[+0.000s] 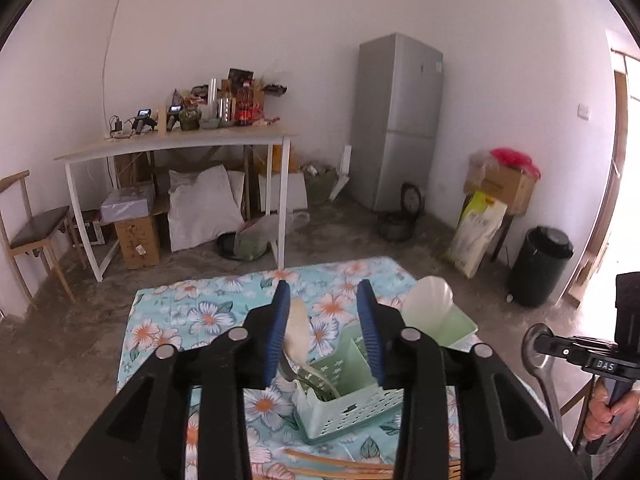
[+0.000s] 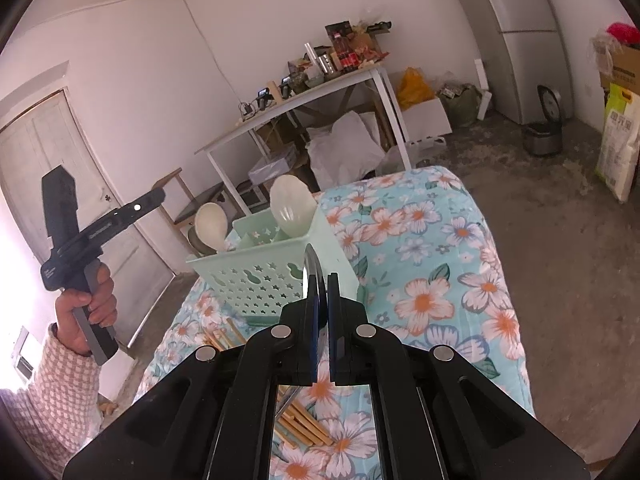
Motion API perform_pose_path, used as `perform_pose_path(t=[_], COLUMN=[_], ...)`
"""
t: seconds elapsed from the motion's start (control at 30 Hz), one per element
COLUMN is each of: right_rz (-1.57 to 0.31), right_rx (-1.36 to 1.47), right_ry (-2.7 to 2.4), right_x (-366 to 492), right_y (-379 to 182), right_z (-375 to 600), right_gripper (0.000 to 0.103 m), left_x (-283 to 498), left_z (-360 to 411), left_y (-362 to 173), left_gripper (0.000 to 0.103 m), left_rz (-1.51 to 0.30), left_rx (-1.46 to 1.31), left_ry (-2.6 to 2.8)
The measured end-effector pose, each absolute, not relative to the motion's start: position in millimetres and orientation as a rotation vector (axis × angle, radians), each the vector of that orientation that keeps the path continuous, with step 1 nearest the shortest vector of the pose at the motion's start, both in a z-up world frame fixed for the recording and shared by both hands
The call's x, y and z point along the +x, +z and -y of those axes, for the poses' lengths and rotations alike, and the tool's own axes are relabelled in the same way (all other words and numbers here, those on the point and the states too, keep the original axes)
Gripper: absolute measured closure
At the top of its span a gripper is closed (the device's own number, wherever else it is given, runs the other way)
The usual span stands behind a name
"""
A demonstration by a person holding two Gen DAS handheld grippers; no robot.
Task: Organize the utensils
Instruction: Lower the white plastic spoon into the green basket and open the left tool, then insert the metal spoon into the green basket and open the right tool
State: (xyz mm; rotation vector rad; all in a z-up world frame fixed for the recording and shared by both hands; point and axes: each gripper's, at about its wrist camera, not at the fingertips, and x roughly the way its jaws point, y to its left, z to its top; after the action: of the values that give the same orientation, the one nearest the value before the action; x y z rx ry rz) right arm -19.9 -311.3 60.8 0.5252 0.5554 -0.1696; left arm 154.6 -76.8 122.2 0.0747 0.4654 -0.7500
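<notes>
Mint-green plastic makes up the caddy [image 1: 352, 408] standing on the flowered tablecloth [image 1: 192, 316], its walls punched with small stars and gourd shapes. Going left to right in the left wrist view: the left gripper [image 1: 325, 332] hovers over the caddy with its blue-padded jaws apart and nothing pressed between them – a pale rice paddle [image 1: 299, 328] stands in the gap, propped in the caddy's left compartment. Just right of it a white ladle [image 1: 427, 304] stands upright in the far compartment. Below the caddy, wooden chopsticks [image 1: 340, 466] lie loose on the cloth. At the far right edge, a metal spoon [image 1: 538, 354] juts from the right gripper [image 2: 321, 276] (bowl end up); in the right wrist view those jaws are clamped together on the spoon, just beside the caddy's near wall.
</notes>
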Motion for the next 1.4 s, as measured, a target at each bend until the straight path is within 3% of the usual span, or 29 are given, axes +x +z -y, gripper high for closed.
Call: perform_pose_path(t=[0.27,0.47,0.8,1.1,1.4], right_rz=[-0.412,-0.283,-0.203,-0.237,-0.186], right_rx=[0.449,0.377,0.161,-0.054,-0.068], right_ry=[-0.172,-0.222,-0.371,-0.437,-0.478], right_x=[-4,20,86,101,100], right_y=[111,152,154,100,115], right_z=[314,323,309,276,281], right_gripper=[0.101,0.101,0.101,0.101,0.101], left_x=[129,107,73,72,77], left_z=[35,20,7,-7,-12], left_y=[108,66,7,0,-1], left_gripper=[0.045,0.036,0.033,0.033,0.033], left_rz=[-0.509,-0.624,-0.762,-0.772,-0.778], left_rx=[-0.06,-0.105,-0.118,-0.142,-0.176], left_ry=[-0.793,-0.837,-0.865,-0.842,-0.841])
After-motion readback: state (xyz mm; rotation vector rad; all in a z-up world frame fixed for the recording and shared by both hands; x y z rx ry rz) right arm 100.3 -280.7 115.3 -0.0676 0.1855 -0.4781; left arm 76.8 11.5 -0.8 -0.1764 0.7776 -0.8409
